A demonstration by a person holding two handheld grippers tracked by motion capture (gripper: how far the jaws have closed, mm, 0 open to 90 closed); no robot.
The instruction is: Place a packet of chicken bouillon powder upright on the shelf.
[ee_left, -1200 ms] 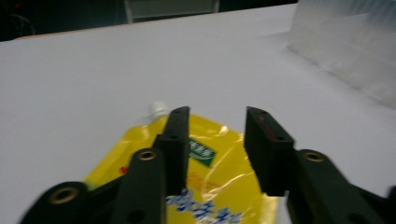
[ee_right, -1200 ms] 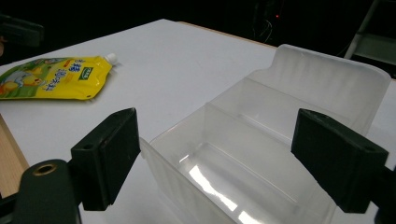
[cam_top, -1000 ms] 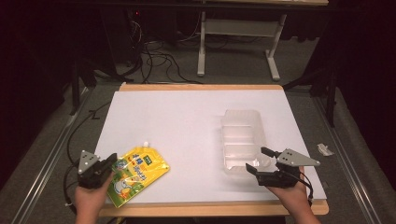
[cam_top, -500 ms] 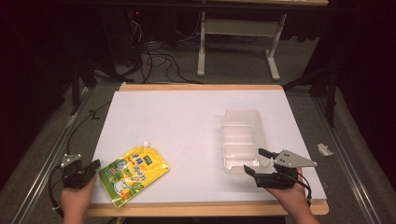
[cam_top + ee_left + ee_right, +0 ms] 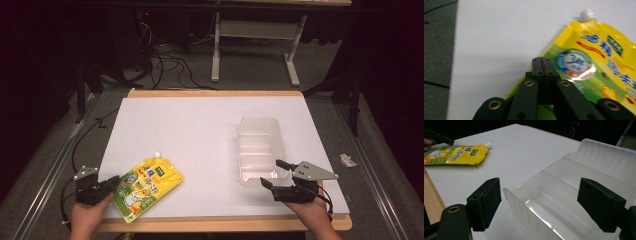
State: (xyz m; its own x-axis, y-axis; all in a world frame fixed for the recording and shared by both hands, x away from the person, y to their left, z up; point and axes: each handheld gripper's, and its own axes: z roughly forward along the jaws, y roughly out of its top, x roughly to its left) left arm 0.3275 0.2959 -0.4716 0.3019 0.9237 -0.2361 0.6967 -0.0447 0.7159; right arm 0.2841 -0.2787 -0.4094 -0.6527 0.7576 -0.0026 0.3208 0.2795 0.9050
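A yellow spout pouch point(image 5: 147, 187) with a white cap lies flat at the table's near left. My left gripper point(image 5: 114, 180) is shut, its tips at the pouch's left edge. In the left gripper view the two pads point(image 5: 541, 61) meet with nothing between them, above the pouch point(image 5: 594, 65). A clear plastic container point(image 5: 257, 145) with a divider stands at the near right. My right gripper point(image 5: 275, 173) is open, with one jaw on each side of the container's near end. The right gripper view shows the same gripper point(image 5: 542, 205) with the container wall point(image 5: 574, 177) between its jaws and the pouch point(image 5: 454, 153) far off.
The white table top point(image 5: 200, 125) has a wooden front edge point(image 5: 225, 222) close to both hands. Behind the table, a metal stand point(image 5: 250, 50) and cables point(image 5: 165, 55) sit on the dark floor. A scrap of paper point(image 5: 346, 160) lies on the floor at right.
The left hand has drawn its gripper a little left and toward the near edge, off the pouch's corner to its left edge. The pouch, container and right gripper have stayed put.
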